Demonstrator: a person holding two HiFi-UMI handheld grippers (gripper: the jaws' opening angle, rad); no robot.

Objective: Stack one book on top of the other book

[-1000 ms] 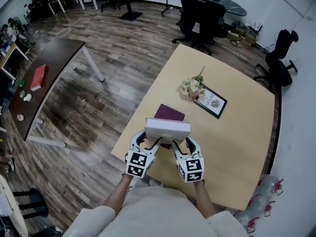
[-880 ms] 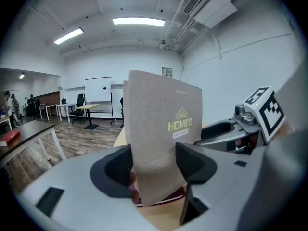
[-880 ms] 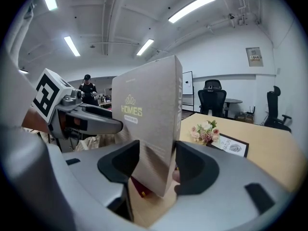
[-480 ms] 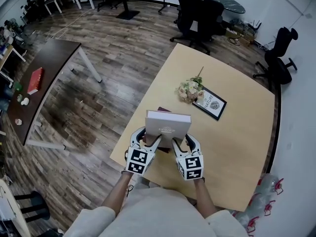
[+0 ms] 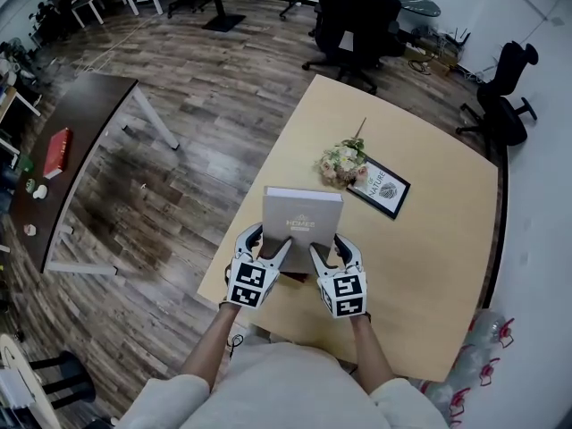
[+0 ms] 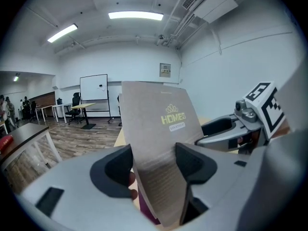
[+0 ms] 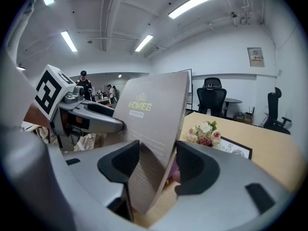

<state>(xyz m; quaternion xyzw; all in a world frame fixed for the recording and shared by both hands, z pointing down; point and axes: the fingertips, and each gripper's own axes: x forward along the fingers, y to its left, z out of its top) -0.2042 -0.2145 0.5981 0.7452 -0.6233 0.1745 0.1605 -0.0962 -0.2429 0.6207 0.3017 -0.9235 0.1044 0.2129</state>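
Pale wood desk [image 5: 429,266]: at its near left edge a grey book [image 5: 301,217] hangs above a mostly hidden maroon book [image 6: 150,212], clamped by the left hand-held gripper [image 5: 271,248] and right hand-held gripper [image 5: 328,249].

Open office with a wood-plank floor [image 5: 223,105], seen from above.
Black office chairs [image 5: 357,16] are placed beyond a light wooden table [image 5: 429,266]; a dark desk [image 5: 80,141] is set leftward. White walls [image 6: 226,81] are lit by ceiling strip lights [image 6: 135,15].
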